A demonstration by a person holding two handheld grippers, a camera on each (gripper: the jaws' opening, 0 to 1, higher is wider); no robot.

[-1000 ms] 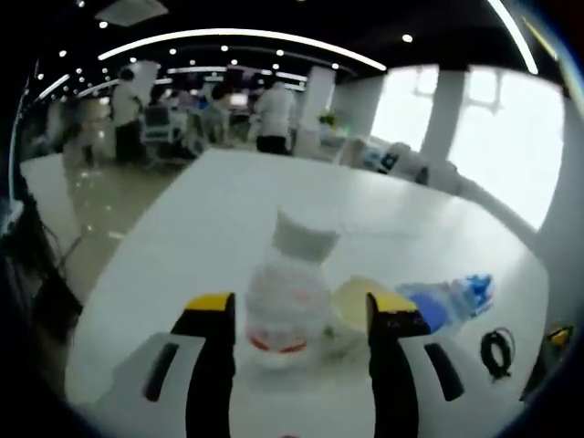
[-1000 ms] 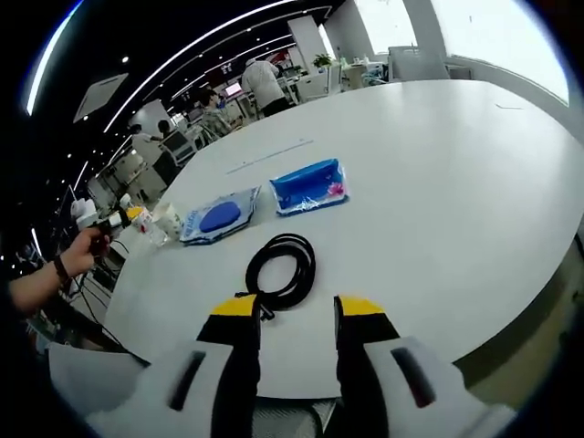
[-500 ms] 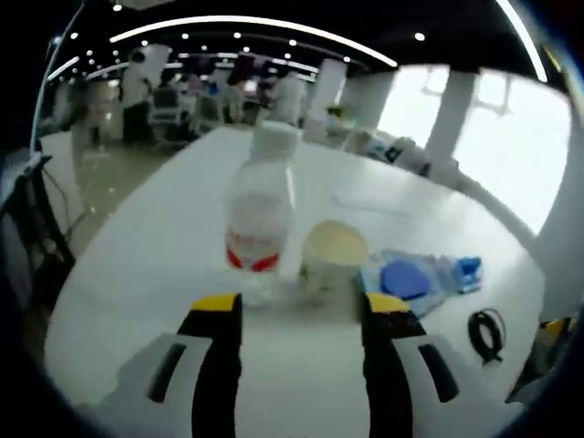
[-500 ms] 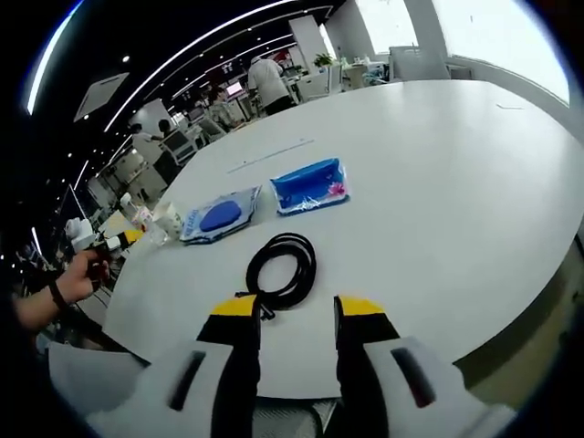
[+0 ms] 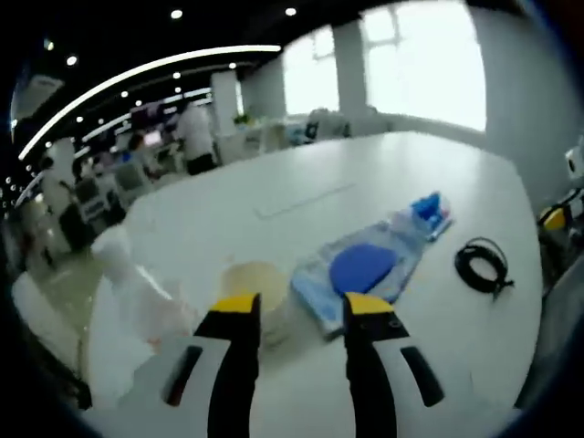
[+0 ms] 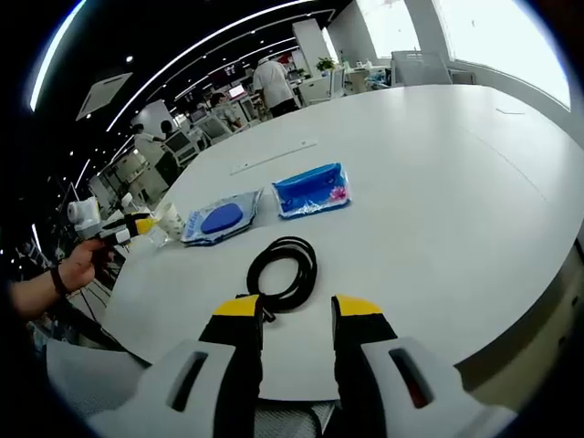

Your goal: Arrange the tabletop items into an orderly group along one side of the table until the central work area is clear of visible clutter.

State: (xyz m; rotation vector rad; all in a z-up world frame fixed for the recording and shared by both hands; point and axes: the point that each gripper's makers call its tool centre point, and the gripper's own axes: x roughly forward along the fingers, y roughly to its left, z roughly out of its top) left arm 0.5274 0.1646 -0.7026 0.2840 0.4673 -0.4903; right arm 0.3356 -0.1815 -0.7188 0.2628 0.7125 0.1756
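Note:
My left gripper (image 5: pixel 303 307) hovers open over the white table (image 5: pixel 301 173), nothing between its jaws. Just past its left jaw stands a pale cup (image 5: pixel 258 281), and a blurred clear bottle (image 5: pixel 144 297) with a white cap is further left. A clear bag holding a blue pad (image 5: pixel 365 267) lies ahead, with a black cable coil (image 5: pixel 480 265) to the right. My right gripper (image 6: pixel 297 308) is open just short of the cable coil (image 6: pixel 283 265). Beyond it lie a blue pack (image 6: pixel 312 189), the clear bag (image 6: pixel 219 219) and the cup (image 6: pixel 167 219).
A person's hand (image 6: pixel 78 265) holds the left gripper (image 6: pixel 130 226) at the table's left edge. The table (image 6: pixel 456 182) stretches wide and bare to the right. People and desks stand in the office behind; the table edge runs close below my right gripper.
The left view has swung right and pulled back: the bottle, between the jaws a second ago, now sits off to the left. The right gripper has barely moved.

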